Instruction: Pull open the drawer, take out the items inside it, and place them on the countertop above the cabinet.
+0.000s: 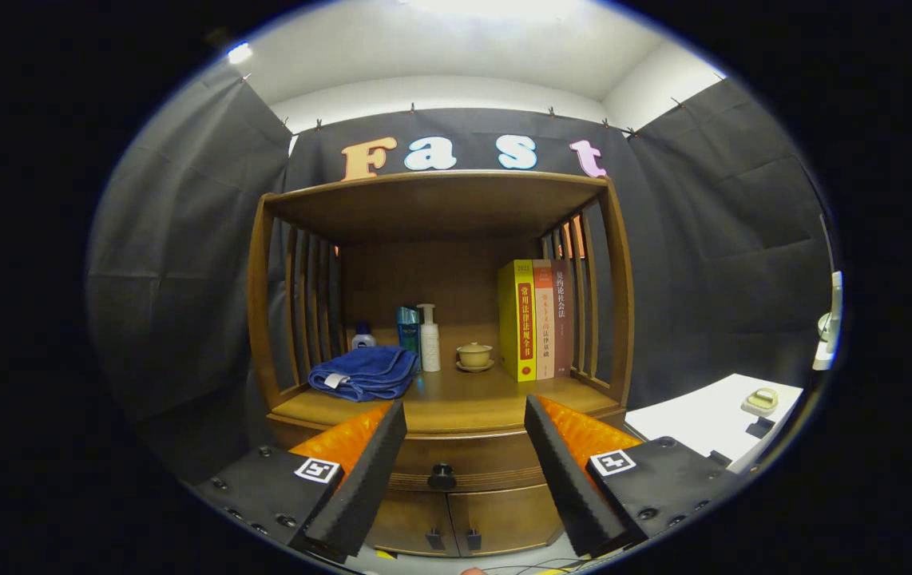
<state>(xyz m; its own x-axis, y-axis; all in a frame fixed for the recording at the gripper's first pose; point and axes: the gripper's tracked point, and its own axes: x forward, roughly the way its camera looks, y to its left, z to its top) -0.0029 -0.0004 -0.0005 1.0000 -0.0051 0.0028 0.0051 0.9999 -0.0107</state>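
Note:
A wooden cabinet stands ahead of me with its drawer point(456, 463) closed under the countertop point(472, 399). The drawer's dark round knob point(442, 477) lies between my fingers and a little beyond them. My gripper point(464, 415) is open with nothing between its fingers point(380, 451). What is inside the drawer is hidden.
On the countertop lie a folded blue towel point(364, 373), small bottles and a white pump bottle point(429, 339), a small lidded cup on a saucer point(474, 356) and upright books point(536, 318). Two lower cabinet doors point(456, 523) sit below the drawer. A white table point(711, 419) stands to the right.

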